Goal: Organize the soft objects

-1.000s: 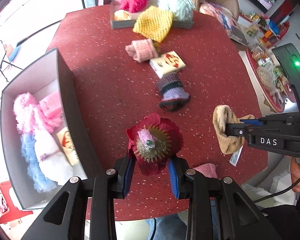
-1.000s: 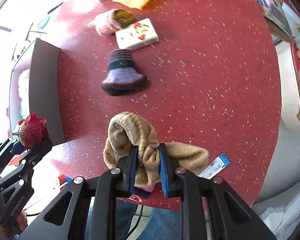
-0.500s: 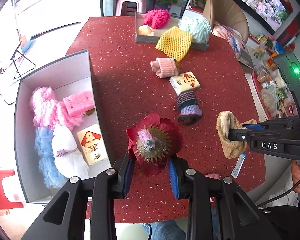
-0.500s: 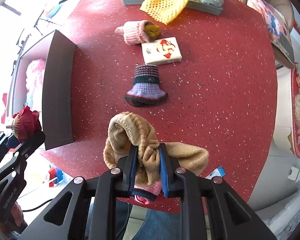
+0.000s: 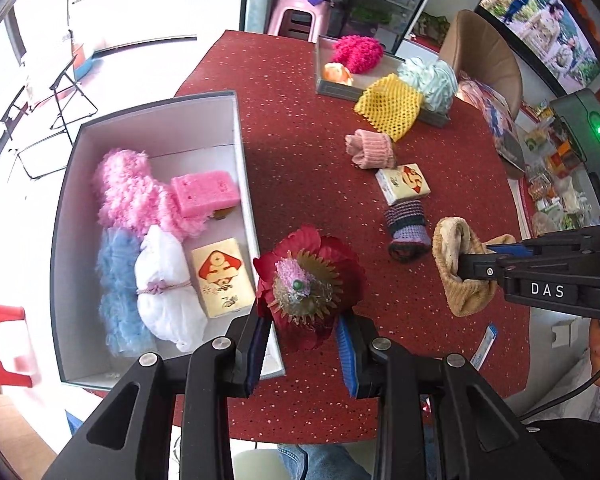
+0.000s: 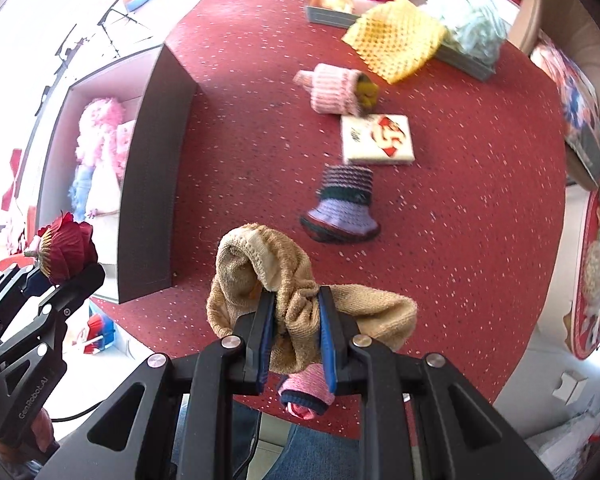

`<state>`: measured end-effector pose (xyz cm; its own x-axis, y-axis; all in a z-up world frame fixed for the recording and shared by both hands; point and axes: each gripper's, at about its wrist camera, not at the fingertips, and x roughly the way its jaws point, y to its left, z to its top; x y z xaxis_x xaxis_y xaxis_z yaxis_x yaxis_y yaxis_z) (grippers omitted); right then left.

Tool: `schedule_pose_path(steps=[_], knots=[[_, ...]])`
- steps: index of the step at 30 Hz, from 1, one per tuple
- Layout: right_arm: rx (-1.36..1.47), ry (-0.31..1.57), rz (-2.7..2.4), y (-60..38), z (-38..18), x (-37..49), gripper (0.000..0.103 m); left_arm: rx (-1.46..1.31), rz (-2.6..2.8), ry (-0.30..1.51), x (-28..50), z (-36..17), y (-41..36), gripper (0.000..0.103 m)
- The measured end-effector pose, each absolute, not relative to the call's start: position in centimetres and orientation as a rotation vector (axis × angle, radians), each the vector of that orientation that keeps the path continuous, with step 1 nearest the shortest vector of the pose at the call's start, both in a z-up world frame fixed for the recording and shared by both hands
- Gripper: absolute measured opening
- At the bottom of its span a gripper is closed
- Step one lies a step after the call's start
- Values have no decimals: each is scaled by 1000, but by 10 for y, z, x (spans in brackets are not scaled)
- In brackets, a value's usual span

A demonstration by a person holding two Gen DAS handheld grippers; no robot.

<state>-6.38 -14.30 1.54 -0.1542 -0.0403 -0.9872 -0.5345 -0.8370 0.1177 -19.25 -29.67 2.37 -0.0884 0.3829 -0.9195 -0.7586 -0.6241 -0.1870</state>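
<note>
Carrying step: left gripper (image 5: pixel 303 334) clenches the flower (image 5: pixel 308 280); right gripper (image 6: pixel 296 336) clenches the sock (image 6: pixel 288 280); next, I judge, release both into the box (image 5: pixel 236 128).

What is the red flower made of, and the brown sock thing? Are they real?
The red flower looks fake: its petals seem to be stiff cloth, around a jagged, plastic-looking center. The brown sock looks like fuzzy knitted yarn or terry: you can see tiny loops, and it flops over the right claw.

Two tools (image 5: pixel 304 344) (image 6: pixel 294 332); two boxes (image 5: pixel 236 128) (image 5: pixel 332 90); two tissue packs (image 5: pixel 220 276) (image 5: pixel 404 182); one pink sponge (image 5: pixel 204 192); one red flower (image 5: pixel 312 280).
</note>
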Motion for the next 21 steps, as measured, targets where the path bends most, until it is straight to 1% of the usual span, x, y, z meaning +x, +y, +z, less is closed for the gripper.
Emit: schedule_pose_path(steps=[21], knots=[[-1861,469,2238,-191,35,-137,23,-1476,1972,310,-230,18,-347,32]])
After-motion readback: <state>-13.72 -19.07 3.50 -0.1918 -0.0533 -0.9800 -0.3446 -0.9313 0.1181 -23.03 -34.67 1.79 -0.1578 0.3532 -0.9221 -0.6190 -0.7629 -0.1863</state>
